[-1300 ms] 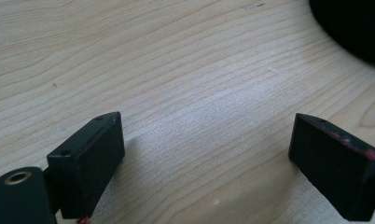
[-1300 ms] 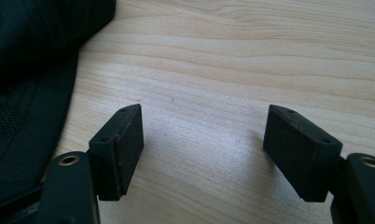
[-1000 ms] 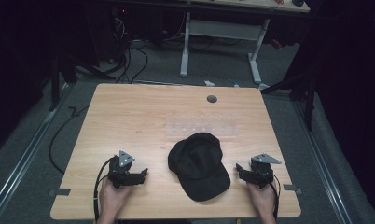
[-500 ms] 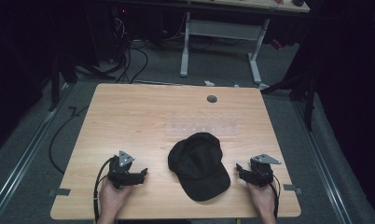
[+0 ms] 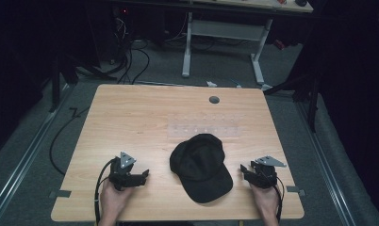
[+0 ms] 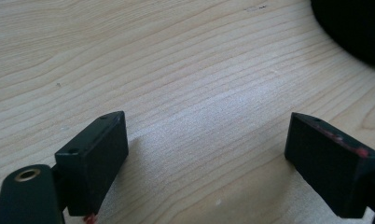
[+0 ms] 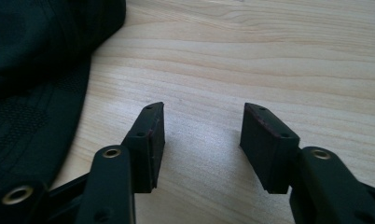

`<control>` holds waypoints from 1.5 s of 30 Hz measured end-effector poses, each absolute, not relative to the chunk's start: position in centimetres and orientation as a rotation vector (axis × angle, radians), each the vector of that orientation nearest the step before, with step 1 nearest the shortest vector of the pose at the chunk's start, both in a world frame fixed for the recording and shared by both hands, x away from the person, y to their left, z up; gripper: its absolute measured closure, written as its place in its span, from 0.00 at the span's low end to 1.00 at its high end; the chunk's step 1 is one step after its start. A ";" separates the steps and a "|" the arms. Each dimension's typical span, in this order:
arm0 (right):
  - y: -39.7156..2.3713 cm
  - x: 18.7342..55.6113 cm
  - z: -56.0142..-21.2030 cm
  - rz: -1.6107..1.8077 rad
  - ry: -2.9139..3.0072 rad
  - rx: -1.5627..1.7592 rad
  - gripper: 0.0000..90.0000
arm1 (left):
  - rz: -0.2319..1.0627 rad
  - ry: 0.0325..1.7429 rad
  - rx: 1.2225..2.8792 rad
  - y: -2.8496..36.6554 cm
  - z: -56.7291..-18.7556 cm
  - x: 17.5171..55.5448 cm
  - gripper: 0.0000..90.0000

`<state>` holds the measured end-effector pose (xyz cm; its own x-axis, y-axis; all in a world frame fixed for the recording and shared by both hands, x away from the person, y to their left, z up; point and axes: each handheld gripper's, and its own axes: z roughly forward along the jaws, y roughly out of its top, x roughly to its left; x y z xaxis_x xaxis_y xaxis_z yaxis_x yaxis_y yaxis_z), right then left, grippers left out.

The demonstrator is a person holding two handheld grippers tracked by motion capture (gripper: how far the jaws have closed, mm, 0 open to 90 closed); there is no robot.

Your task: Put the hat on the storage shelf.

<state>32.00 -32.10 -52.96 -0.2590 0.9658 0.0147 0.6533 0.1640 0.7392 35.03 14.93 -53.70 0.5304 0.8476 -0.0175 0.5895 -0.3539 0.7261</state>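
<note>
1. A black fabric baseball cap point(image 5: 200, 165) lay on the light wooden table point(image 5: 131, 117), near the table's near edge and a little right of its middle, brim toward the near side.
2. The left gripper point(image 5: 141, 175) rested on the table well left of the cap, held by the person's left hand point(image 5: 113, 197). In the left gripper view point(image 6: 209, 154) its jaws stood wide apart over bare wood, with nothing between them.
3. The right gripper point(image 5: 245, 170) sat just right of the cap's brim, apart from it, held by the right hand point(image 5: 265, 200). Its jaws had just been closing and stood partly open in the right gripper view point(image 7: 202, 140), with only table between them; the cap point(image 7: 31, 70) lay to their left.
</note>
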 end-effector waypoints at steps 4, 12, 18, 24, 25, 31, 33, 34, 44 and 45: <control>-32.1 31.8 -52.8 0.911 1.991 1.530 0.60 | 0.477 1.159 2.079 14.9 -53.7 35.0 0.15; -31.7 31.5 -51.8 0.979 2.011 1.506 0.64 | 0.477 1.159 2.079 14.9 -53.7 35.0 0.15; -31.0 31.8 -51.0 1.006 2.058 1.455 0.64 | 0.477 1.159 2.079 14.9 -53.7 35.0 0.16; -30.2 32.0 -50.3 1.034 2.095 1.418 0.61 | 0.477 1.159 2.078 14.9 -53.7 35.0 0.16; -30.0 32.1 -50.1 1.043 2.101 1.419 0.60 | 0.477 1.159 2.078 14.9 -53.7 35.0 0.16; -28.9 33.1 -49.4 1.060 2.151 1.386 0.57 | 0.478 1.159 2.078 15.0 -53.7 35.0 0.16; -28.8 33.3 -49.4 1.073 2.156 1.394 0.55 | 0.478 1.159 2.078 15.0 -53.7 35.0 0.16; -28.7 33.5 -49.4 1.088 2.163 1.405 0.53 | 0.478 1.159 2.078 15.0 -53.7 35.0 0.16; -27.3 35.7 -48.5 1.134 2.190 1.331 0.54 | 0.479 1.161 2.075 15.0 -53.7 35.0 0.17; -27.2 35.9 -48.4 1.134 2.195 1.330 0.54 | 0.479 1.160 2.075 15.0 -53.7 35.0 0.17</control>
<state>35.90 -27.24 -48.42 -0.5075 0.8540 0.1150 0.5878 0.2455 0.7709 35.01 14.95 -53.69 0.5299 0.8479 -0.0178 0.5885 -0.3525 0.7276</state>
